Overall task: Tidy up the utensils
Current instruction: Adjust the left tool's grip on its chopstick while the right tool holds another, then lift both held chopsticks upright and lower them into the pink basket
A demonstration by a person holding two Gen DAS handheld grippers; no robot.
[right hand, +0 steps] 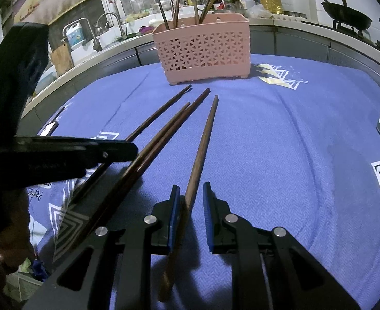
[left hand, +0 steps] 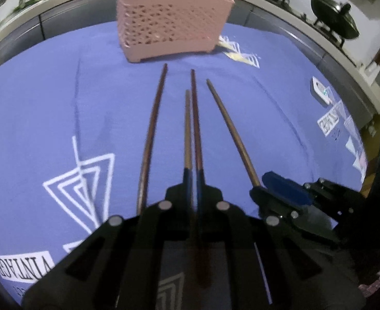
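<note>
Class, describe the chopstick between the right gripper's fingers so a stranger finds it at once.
Start at the pink basket on the blue cloth. Four chopsticks lie in front of it; take the rightmost chopstick. It alone lies apart, between the right gripper's blue pads.

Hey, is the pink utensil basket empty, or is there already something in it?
Not empty. The pink basket stands upright on the blue cloth with several chopsticks sticking out of its top.

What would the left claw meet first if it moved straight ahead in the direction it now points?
Probably the blue cloth: the left claw, shut on a pair of chopsticks, points down at the table short of the pink basket. Their tips would likely touch first; the basket comes after, though depth is unclear.
</note>
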